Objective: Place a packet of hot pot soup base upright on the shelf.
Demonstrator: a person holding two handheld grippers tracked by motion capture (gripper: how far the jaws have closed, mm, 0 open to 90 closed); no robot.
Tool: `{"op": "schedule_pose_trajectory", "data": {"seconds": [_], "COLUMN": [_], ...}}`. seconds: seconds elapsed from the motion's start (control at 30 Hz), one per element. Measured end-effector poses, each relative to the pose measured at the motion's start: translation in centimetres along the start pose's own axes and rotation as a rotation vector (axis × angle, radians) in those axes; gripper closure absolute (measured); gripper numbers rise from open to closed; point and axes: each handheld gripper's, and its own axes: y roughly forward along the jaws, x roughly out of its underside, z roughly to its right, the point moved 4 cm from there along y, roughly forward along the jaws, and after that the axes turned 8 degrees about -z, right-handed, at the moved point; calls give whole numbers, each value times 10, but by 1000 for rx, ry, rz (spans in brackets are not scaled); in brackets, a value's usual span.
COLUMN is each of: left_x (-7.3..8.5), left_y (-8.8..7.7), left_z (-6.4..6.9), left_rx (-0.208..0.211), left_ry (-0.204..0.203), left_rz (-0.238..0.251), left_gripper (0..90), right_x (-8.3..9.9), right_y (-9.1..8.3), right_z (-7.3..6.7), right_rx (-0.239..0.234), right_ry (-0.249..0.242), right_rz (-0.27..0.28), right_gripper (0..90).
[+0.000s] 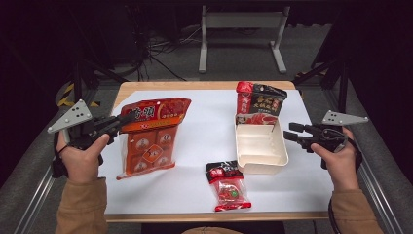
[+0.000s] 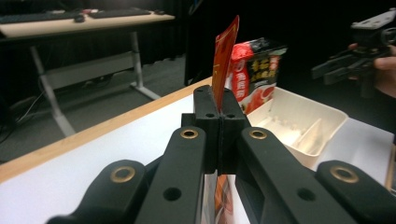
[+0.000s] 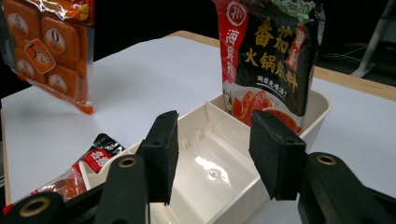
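Note:
A large orange-red pouch hangs lifted above the white sheet at the left, tilted, with only its lower edge near the surface. My left gripper is shut on the pouch's upper left edge; in the left gripper view the jaws pinch the pouch's thin edge. My right gripper is held open just right of a cream divided box, with nothing between its pads. A black-and-red pouch stands upright in the box's far end.
A small red-and-black pouch lies flat near the front edge, left of the box. The white sheet covers most of the wooden table. A grey desk frame stands on the floor beyond.

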Motion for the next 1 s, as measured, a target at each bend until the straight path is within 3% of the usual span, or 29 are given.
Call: {"op": "schedule_pose_trajectory", "data": {"seconds": [0.2,0.37,0.63,1.0], "left_x": [-6,-9,-18,-30], "left_y": [2,6,19,38], "left_z": [9,10,22,39], "left_rx": [4,13,70,125], "left_ry": [37,35,56,88], "left_rz": [-5,5,32,72], "left_gripper": [900,900,900,900], "right_x": [-4,-11,-25,-45], "right_y": [3,5,13,37], "right_z": [-4,-9,-24,-50], "right_rx": [-9,-23,-30,-99], "right_ry": [-12,-24,-90,-157], "right_rz": [2,19,56,70], "right_gripper": [519,506,425,394]}}
